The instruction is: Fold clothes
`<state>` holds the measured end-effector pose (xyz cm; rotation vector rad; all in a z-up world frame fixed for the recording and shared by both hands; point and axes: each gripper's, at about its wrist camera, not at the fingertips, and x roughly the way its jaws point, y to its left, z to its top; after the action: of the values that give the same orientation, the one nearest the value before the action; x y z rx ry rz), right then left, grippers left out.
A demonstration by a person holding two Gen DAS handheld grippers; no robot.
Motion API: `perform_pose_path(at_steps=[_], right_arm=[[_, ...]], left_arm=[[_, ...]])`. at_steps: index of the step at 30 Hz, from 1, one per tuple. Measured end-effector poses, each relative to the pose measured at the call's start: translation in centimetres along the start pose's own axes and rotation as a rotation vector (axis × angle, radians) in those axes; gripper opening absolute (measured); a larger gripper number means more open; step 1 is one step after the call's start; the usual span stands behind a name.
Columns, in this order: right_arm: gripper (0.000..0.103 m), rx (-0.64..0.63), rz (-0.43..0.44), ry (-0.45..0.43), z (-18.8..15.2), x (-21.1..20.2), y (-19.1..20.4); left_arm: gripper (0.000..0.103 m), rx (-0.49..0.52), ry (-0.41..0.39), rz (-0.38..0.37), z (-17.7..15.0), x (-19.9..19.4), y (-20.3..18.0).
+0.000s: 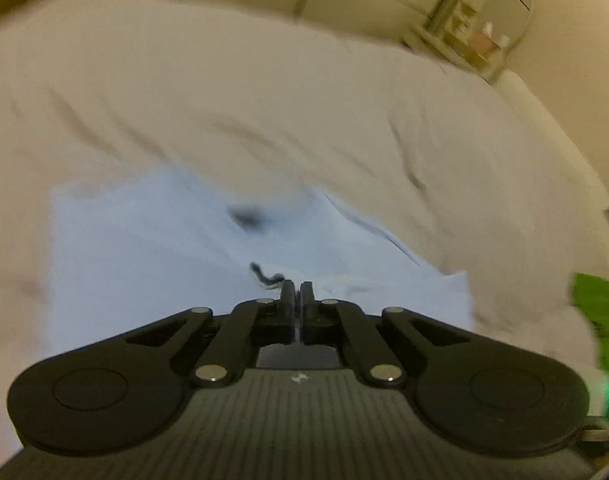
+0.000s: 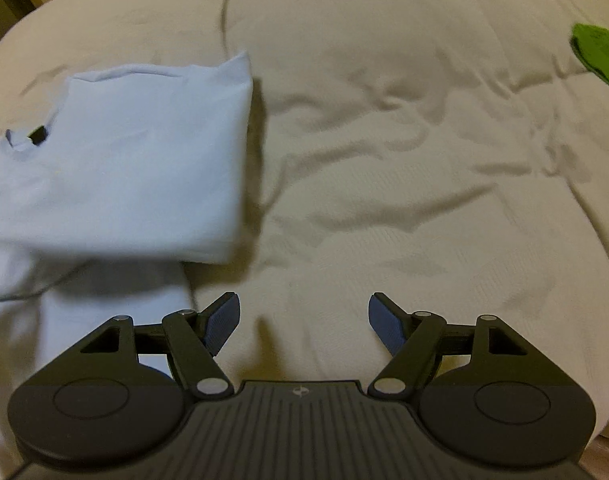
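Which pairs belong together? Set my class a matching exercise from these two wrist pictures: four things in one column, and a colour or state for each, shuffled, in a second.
Things:
1. left gripper
2. right gripper
3. shirt
4. cloth at the bed's edge

Colours or states:
A. green
B. fingers wide apart, nothing between them
C. light blue, partly folded on the bed cover
D. fingers closed together over the shirt

Pairs: 1-D, 2-B, 3-C, 4-A
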<state>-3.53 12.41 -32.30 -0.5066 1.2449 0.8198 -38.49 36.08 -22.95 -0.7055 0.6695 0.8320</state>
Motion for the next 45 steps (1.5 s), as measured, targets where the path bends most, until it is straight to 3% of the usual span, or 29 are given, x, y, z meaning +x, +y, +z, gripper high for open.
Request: perform_pose_path(at_steps=[1, 4, 9, 11, 16, 18, 22, 24, 25, 26, 28, 29, 35, 39, 42, 43, 45], right_arm=[[0.074, -0.003, 0.008, -0.003, 0.1, 0.0, 0.4], [0.074, -0.020, 0.025, 0.005, -0.2, 0.3, 2.4], [0.074, -0.059, 0.029, 0.034, -1.2, 1.4, 5.6], [0.074, -0.075, 0.025, 0.045, -1.6, 1.7, 6.8], [0.075, -0.102, 0.004, 0.045, -2.0, 1.8, 8.8], [0.075, -0.111, -0.015, 0.043, -2.1, 2.0, 9.3], [0.075, -0.106, -0.041, 0.051, -2.2, 2.4, 9.8], [0.076, -0.106, -0.045, 0.054, -2.3, 2.4, 10.0], [0.076, -0.108, -0.048, 0.055, -2.4, 2.5, 10.0], [0.076, -0.110, -0.051, 0.057, -2.4, 2.5, 10.0], [0.076, -0.114, -0.064, 0.055, -2.6, 2.6, 10.1], [0.076, -0.115, -0.076, 0.045, -2.6, 2.6, 10.2], [0.064, -0.150, -0.125, 0.029, -2.7, 3.5, 10.7], [0.047, -0.152, -0.166, 0.053, -3.4, 4.9, 10.3], [0.047, -0.094, -0.169, 0.047, -3.5, 4.7, 9.1], [0.055, -0.065, -0.165, 0.052, -3.5, 4.6, 8.6], [0.061, -0.009, -0.164, 0.061, -3.4, 4.3, 7.7]], left_arm=[[0.000, 0.031, -0.035, 0.039, 0.7, -1.0, 1.1], [0.000, 0.090, -0.020, 0.147, 1.0, -0.7, 5.0], [0.000, 0.068, 0.158, 0.224, -2.0, 3.9, 10.1], [0.000, 0.036, 0.200, 0.228, -2.9, 4.9, 11.2], [0.004, -0.036, 0.212, 0.188, -2.8, 6.0, 12.5], [0.018, -0.083, 0.248, 0.158, -3.3, 7.0, 12.9], [0.027, -0.128, 0.258, 0.124, -3.3, 7.7, 13.5], [0.027, -0.150, 0.262, 0.107, -3.4, 8.0, 13.8], [0.015, -0.162, 0.265, 0.099, -3.4, 8.1, 14.0], [0.004, -0.143, 0.260, 0.112, -3.2, 8.2, 14.0], [0.000, -0.073, 0.192, 0.111, -2.3, 7.0, 13.5], [0.000, -0.038, 0.157, 0.110, -1.8, 6.3, 13.2], [0.000, 0.098, 0.177, 0.194, -2.0, 7.2, 13.3], [0.001, 0.185, 0.195, 0.244, -2.8, 8.3, 12.9], [0.002, 0.193, 0.194, 0.248, -3.3, 7.6, 12.9], [0.006, 0.186, 0.191, 0.243, -3.4, 7.0, 13.0], [0.009, 0.171, 0.185, 0.234, -3.6, 5.7, 13.2]])
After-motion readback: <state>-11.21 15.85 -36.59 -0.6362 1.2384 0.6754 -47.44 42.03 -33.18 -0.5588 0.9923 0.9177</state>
